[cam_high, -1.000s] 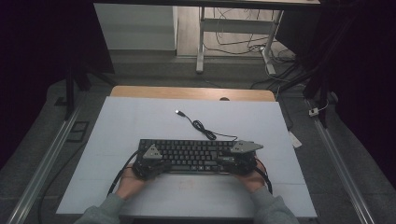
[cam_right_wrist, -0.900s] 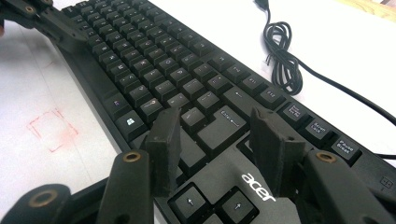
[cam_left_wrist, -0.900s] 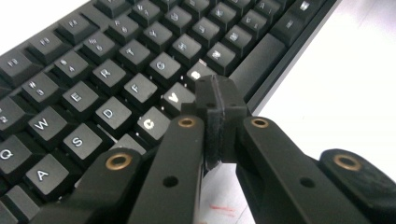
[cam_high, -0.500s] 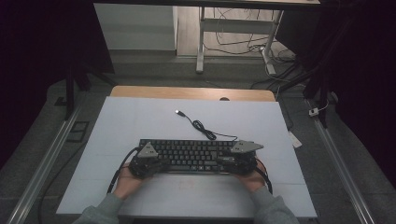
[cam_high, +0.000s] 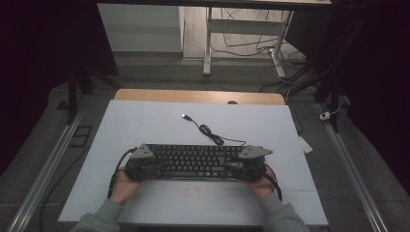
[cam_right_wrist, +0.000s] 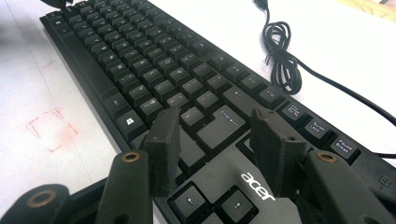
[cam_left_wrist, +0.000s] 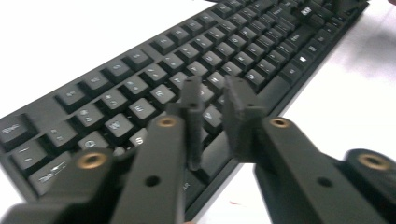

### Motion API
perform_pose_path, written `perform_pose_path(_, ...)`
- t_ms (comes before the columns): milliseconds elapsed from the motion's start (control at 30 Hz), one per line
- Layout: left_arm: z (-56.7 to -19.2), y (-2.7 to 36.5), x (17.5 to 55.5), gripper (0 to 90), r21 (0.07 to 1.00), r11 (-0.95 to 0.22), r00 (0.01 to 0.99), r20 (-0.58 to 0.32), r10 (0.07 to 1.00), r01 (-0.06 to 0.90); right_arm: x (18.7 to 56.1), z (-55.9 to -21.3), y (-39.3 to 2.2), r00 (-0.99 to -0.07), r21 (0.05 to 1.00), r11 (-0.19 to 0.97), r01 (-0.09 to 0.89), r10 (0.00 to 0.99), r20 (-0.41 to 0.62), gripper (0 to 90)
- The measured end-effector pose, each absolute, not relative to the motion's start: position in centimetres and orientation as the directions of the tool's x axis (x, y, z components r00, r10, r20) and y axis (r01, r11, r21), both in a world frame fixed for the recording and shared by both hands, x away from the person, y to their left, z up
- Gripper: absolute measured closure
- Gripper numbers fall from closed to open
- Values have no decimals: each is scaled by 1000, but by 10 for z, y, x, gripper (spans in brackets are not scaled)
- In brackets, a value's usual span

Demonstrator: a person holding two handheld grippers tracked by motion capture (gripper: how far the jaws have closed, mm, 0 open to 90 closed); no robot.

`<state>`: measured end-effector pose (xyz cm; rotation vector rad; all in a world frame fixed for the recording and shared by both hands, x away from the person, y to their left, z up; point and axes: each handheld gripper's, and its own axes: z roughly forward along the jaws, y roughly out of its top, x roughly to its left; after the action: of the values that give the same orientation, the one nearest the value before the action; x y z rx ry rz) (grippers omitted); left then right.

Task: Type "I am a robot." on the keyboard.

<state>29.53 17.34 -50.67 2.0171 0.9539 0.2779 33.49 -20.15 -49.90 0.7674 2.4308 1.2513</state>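
Keyboard [cam_left_wrist: 196, 60] key legends blurred — far end cut off.

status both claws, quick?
Left claw: open, jaws just been opening, a small gap above the keyboard, nothing held.
Right claw: open, jaws astride the Enter key area, nothing held.

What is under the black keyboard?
The keyboard lies flat on a white sheet covering the table. Beside its near edge, a faint red square is drawn on the sheet. Whatever is directly beneath the keyboard is covered, so I can't tell.
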Motion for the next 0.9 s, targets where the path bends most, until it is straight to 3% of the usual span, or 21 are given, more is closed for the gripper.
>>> perform_pose_path(133,-507,177,297,615,781,-316,658,-156,737,539,335,-499,-201,-813,817,479,322,582,-21,527)
perform_pose_path(333,-507,180,298,545,781,-303,643,-159,749,546,335,-499,-202,-812,817,480,321,583,-23,527)
perform_pose_path(900,-507,188,300,437,768,-287,602,-156,783,572,335,-500,-201,-815,817,480,321,580,-20,526)
